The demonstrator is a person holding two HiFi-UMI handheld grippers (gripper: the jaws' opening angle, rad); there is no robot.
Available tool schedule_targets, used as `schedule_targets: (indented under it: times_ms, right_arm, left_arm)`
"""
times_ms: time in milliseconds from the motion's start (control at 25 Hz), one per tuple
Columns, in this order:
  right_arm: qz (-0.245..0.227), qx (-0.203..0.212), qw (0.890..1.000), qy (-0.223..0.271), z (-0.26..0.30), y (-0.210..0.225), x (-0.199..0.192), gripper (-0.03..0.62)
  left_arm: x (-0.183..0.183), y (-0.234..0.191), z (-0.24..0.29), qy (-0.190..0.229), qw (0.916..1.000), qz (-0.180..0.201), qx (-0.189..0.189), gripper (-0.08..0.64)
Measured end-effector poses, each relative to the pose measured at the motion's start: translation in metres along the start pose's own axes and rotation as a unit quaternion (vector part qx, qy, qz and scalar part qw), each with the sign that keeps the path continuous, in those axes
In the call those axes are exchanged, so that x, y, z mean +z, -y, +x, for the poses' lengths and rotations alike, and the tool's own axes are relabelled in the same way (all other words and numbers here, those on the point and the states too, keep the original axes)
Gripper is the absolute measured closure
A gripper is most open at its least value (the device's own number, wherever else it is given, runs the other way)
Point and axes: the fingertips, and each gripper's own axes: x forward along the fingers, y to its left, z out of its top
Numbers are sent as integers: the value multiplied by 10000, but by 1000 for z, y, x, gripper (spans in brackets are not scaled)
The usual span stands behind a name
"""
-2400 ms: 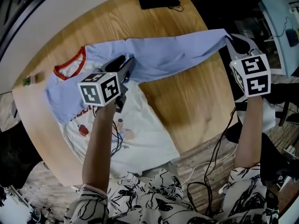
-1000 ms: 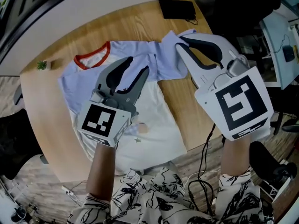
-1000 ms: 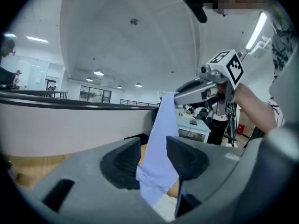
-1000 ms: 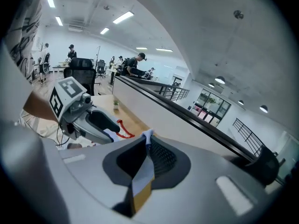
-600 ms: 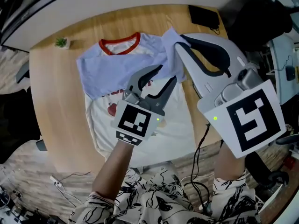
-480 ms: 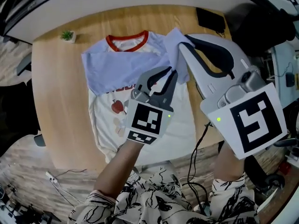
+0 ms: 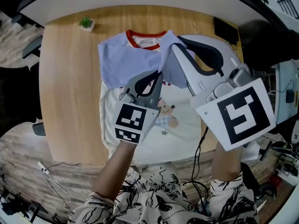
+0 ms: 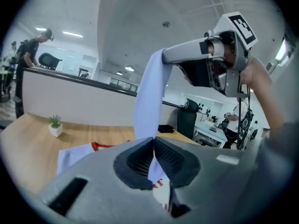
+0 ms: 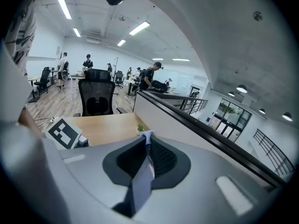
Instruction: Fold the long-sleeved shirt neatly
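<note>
The long-sleeved shirt (image 7: 180, 134), white-bodied with pale blue sleeves and a red collar, lies flat on the round wooden table (image 7: 70, 87). One sleeve lies folded across the chest. The other sleeve (image 8: 148, 94) is lifted off the table. My right gripper (image 7: 172, 45) is shut on its cuff (image 9: 147, 135), above the collar area. My left gripper (image 7: 160, 74) sits lower, over the chest. Its jaws have just been closing, and now they are shut on the sleeve's middle, which rises from between them to the right gripper (image 8: 164, 56).
A small potted plant (image 7: 85, 22) stands at the table's far left. A flat black object (image 7: 226, 30) lies at the far right edge. Cables (image 7: 56, 183) trail on the floor near the person. Office chairs and people show in the background of the right gripper view.
The right gripper has carried the sleeve from stretched out at the right to above the shirt's chest. The left gripper moved toward it and its open jaws closed on the sleeve.
</note>
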Motion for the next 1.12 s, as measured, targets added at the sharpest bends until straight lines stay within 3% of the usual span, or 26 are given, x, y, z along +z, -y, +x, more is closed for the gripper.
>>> schedule_targets:
  times_ms: [240, 440, 520, 600, 840, 1000, 1120]
  right_arm:
    - [323, 426, 9986, -17, 85, -54, -19, 563]
    - [495, 808, 9949, -345, 152, -98, -44, 563]
    - [487, 950, 9930, -499, 175, -117, -53, 563]
    - [478, 1067, 9909, -674, 196, -133, -62, 563]
    - [827, 1215, 9843, -977, 243, -164, -84, 561]
    - [1059, 1187, 9815, -1061, 263, -189, -94, 560]
    - [1325, 1315, 9771, -1021, 273, -210, -101, 545]
  left_arm:
    - [-65, -61, -7, -376, 9944, -773, 614, 546]
    - [-118, -105, -11, -548, 9778, -1818, 890, 545]
    - [-135, -116, -19, -581, 9722, -2015, 1039, 536]
    - [-146, -124, -28, -596, 9685, -2133, 1140, 484]
    - [-149, -144, -75, -521, 9691, -2043, 1280, 419]
    - [-129, -168, -134, -243, 9706, -1642, 1745, 419]
    - [-104, -190, -174, 78, 9683, -1124, 2229, 419]
